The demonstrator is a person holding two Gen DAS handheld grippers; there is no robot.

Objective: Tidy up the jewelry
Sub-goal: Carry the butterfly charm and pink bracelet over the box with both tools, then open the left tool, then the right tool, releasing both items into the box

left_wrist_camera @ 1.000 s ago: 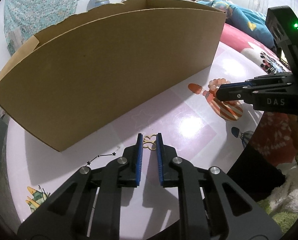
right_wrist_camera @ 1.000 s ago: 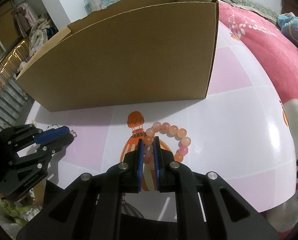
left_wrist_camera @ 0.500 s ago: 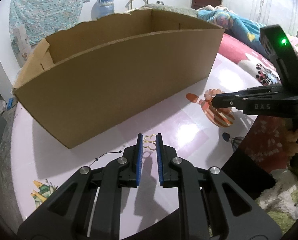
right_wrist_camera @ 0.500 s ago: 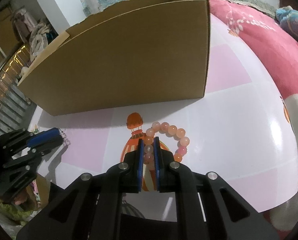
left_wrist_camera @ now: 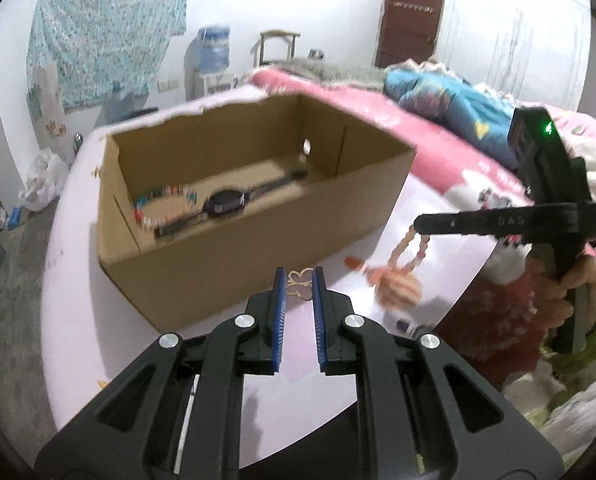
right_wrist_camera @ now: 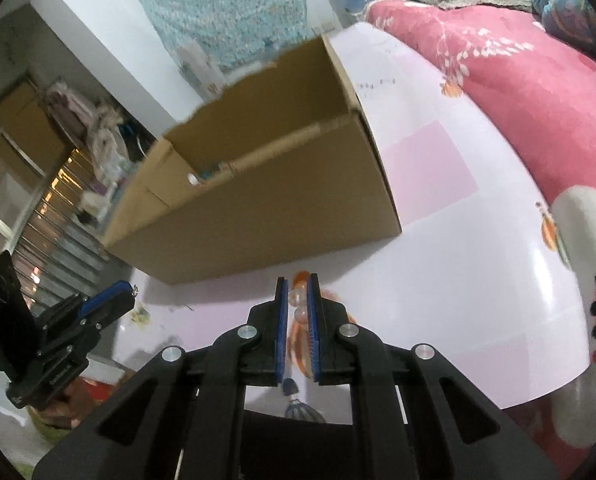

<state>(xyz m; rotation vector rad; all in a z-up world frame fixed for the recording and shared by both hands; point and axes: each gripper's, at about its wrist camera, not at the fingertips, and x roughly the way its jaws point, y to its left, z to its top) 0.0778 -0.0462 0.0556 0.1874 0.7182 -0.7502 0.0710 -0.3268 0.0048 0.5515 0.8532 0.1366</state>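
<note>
Change: both pieces are up off the surface (left_wrist_camera: 77, 312), where a second ago they lay on it; both tongs have risen with them, so the box interior now shows ahead of the left pair.
Meaning: pick-up looks done for both; likely next is carrying each over the near wall of the cardboard box (left_wrist_camera: 257, 240) and letting go inside.
Left tongs (left_wrist_camera: 298, 276): closed on a small gold butterfly charm (left_wrist_camera: 300, 283), pinched at the very tips.
Right tongs (right_wrist_camera: 296, 288): closed on a pink bead bracelet (left_wrist_camera: 412, 250), whose loop hangs free below the tips.
Box contents: dark wristwatch (left_wrist_camera: 225, 202) and multicoloured bead strand (left_wrist_camera: 161, 196), beyond the left tongs.
Pose: both tongs tilt down and forward toward the box; a hand (left_wrist_camera: 558, 280) grips the right handle.
</note>
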